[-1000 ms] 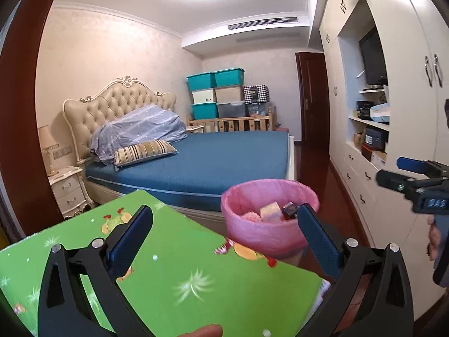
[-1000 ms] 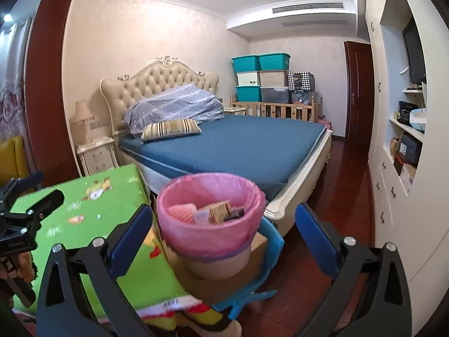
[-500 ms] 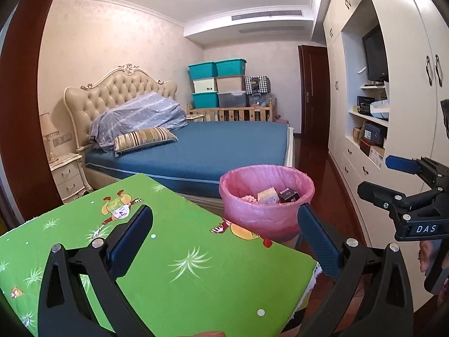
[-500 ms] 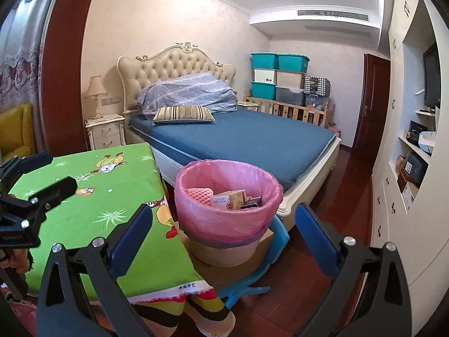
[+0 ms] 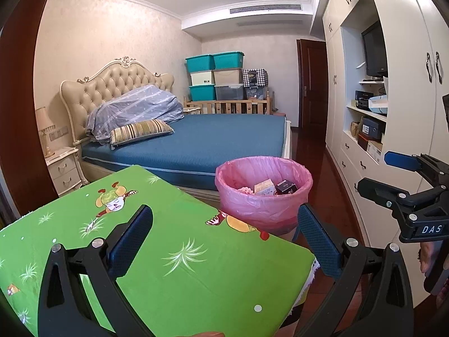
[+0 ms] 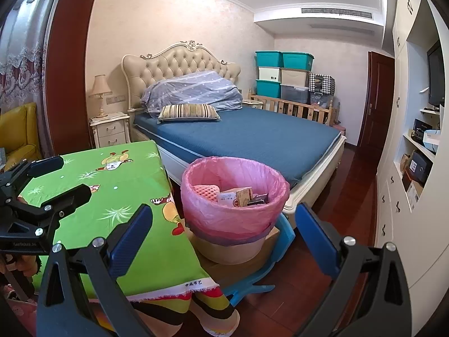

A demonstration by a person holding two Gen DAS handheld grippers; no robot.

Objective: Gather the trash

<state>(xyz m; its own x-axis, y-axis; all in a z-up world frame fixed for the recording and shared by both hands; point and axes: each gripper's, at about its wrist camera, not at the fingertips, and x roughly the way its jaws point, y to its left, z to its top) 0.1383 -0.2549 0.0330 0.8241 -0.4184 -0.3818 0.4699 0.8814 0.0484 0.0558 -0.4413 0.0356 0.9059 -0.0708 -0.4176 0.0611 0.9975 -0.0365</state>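
Note:
A waste bin lined with a pink bag (image 5: 263, 196) (image 6: 234, 199) stands just past the table's far right corner. Inside it lie a tan box (image 6: 238, 196), a dark box (image 5: 286, 187) and a pink foam piece (image 6: 206, 191). My left gripper (image 5: 224, 241) hovers open above the green tablecloth (image 5: 182, 266), nothing between its fingers. My right gripper (image 6: 224, 238) is open too, level with the bin and empty. Each gripper shows in the other's view: the right gripper (image 5: 393, 179) at the right edge, the left gripper (image 6: 59, 177) at the left edge.
The bin rests on a cardboard box (image 6: 238, 269) on a blue plastic stool (image 6: 280, 247). A bed with a blue cover (image 6: 252, 140) lies behind. White wardrobes (image 5: 407, 112) line the right wall, a nightstand (image 6: 110, 132) and yellow chair (image 6: 19, 132) stand left. Dark red floor (image 6: 350, 196) runs between bed and wardrobes.
Both grippers have pulled back and risen from the bin; more of the green tablecloth shows. Both stay open and empty.

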